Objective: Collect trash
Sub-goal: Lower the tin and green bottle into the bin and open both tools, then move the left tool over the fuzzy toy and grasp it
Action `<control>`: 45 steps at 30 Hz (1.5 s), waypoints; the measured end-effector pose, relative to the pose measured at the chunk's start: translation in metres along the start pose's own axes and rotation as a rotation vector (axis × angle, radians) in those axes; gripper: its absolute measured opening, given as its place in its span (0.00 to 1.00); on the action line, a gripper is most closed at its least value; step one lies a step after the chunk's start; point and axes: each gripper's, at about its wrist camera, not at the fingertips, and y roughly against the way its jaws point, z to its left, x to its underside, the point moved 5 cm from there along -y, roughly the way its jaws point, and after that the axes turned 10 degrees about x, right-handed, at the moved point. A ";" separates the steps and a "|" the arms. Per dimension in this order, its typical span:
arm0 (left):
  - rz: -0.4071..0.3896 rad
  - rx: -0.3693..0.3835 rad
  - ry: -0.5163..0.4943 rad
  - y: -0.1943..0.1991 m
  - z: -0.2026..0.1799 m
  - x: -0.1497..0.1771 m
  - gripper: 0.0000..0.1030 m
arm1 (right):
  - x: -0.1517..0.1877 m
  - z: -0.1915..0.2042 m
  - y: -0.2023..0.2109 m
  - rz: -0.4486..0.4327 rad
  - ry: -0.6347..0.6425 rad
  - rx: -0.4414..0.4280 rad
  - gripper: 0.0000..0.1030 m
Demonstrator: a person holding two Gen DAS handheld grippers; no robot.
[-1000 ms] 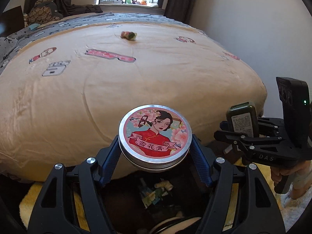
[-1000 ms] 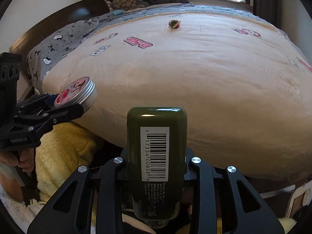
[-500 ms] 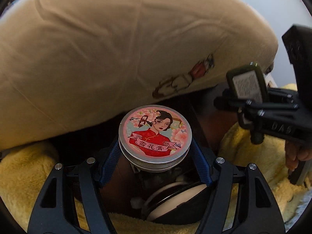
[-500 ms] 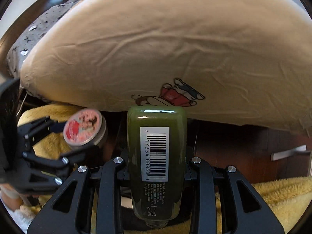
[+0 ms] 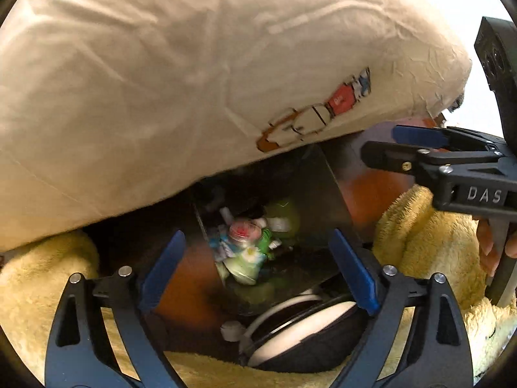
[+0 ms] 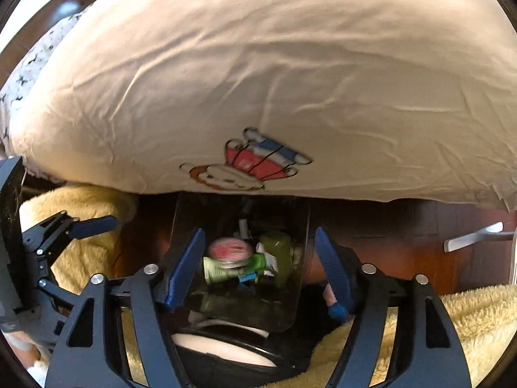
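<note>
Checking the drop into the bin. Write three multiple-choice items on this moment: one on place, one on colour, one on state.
1. Where is the round tin?
A. between the left gripper's fingers
B. in the clear bin with other trash
C. on the bed cover

2. What colour is the bottle beside the tin?
A. olive green
B. white
C. red

3. What do the right gripper's jaws hold?
A. the bottle
B. the tin
C. nothing

Answers: 1 B, the tin lies inside the clear bin on a green wrapper; 2 A, its body shows olive green; 3 C, the jaws are opening with only the bin below, as are the left gripper's.
</note>
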 end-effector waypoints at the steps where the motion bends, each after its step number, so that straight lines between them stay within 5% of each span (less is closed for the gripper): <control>1: -0.010 -0.017 -0.004 0.005 0.001 -0.003 0.88 | -0.002 -0.002 0.002 -0.010 -0.003 0.002 0.78; 3: -0.034 -0.043 -0.014 0.018 0.003 -0.008 0.90 | -0.004 -0.005 0.010 -0.041 -0.007 0.017 0.92; 21: -0.411 -0.133 0.010 0.150 0.021 -0.110 0.92 | -0.100 -0.027 0.128 -0.401 0.014 0.078 0.96; 35: -0.459 -0.166 0.009 0.155 0.060 -0.264 0.90 | -0.204 -0.048 0.125 -0.421 0.026 0.118 0.96; 40: -0.424 -0.154 0.018 0.125 0.071 -0.321 0.71 | -0.224 -0.045 0.116 -0.423 0.023 0.076 0.96; 45: -0.407 -0.156 0.019 0.098 0.075 -0.365 0.68 | -0.235 -0.038 0.102 -0.412 0.042 0.049 0.96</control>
